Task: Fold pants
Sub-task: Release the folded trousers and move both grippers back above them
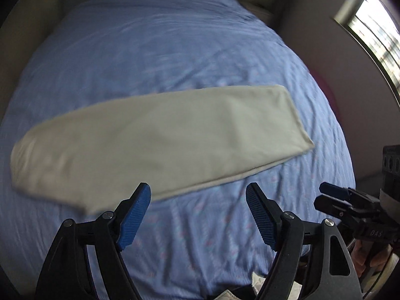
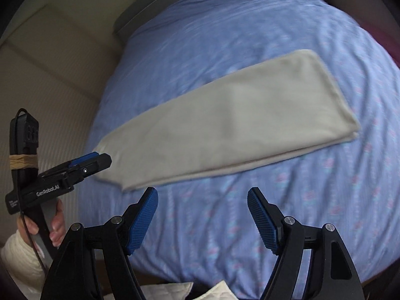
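Where the bed ends, pale walls close it in: in the left wrist view a headboard edge runs along the far side and a bright window stands at the upper right; in the right wrist view a beige ribbed surface borders the bed on the left. Wide stretches of bare cover lie beyond and in front of the garment, so open room remains on every side of it.

The pants lie flat on the bed as one long folded band, running diagonally. In the left wrist view the band sits above the left tongs, and the left finger's tip overlaps its near edge in the picture; whether it touches cannot be told. In the right wrist view the pants lie just beyond the right tongs, apart from both fingertips.

Both tongs stand spread, with nothing between the pads. The left tongs also show at the left of the right wrist view, held by a hand in a white sleeve, near the narrow end of the band.

Materials: the pants are smooth, cream-grey cloth with doubled layers visible along the near long edge and the squared wide end. The bed cover is blue, wrinkled, with a faint pink pattern. The pads are blue, finely ribbed, on black jointed arms.
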Demonstrator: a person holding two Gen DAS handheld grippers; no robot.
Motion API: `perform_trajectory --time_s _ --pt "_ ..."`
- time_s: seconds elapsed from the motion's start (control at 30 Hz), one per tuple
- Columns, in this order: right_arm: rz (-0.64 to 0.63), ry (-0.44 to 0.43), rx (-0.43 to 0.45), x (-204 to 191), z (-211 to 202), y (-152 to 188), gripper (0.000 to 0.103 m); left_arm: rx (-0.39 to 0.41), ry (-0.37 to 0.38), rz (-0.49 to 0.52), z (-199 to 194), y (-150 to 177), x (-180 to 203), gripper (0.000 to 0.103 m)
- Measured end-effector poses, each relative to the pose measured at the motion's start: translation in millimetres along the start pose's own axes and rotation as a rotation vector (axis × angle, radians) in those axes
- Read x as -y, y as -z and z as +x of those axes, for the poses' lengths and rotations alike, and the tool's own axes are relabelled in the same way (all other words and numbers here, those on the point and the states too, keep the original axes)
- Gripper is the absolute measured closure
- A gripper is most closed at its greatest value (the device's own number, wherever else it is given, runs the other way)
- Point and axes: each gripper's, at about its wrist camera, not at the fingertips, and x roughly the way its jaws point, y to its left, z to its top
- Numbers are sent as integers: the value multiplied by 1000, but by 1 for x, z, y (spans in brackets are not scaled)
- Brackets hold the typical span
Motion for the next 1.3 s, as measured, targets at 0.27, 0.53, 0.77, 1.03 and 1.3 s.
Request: perform_trajectory --time_s 0.27,0.53,0.77,1.03,1.3 --pt "-186 -103 -93 -118 44 25 28 67 -113 -259 -61 87 -121 22" --pt "-197 -67 -141 -217 114 64 28 42 -183 -250 -71 132 -227 20" --pt "-147 -18 -175 -260 178 79 28 -9 -142 -196 -52 145 -288 20" --pt "-271 54 -272 -278 251 63 29 -73 -89 -429 -6 168 -333 20" --pt "-386 62 -355 -272 309 47 31 -68 -120 -597 12 193 -331 20"
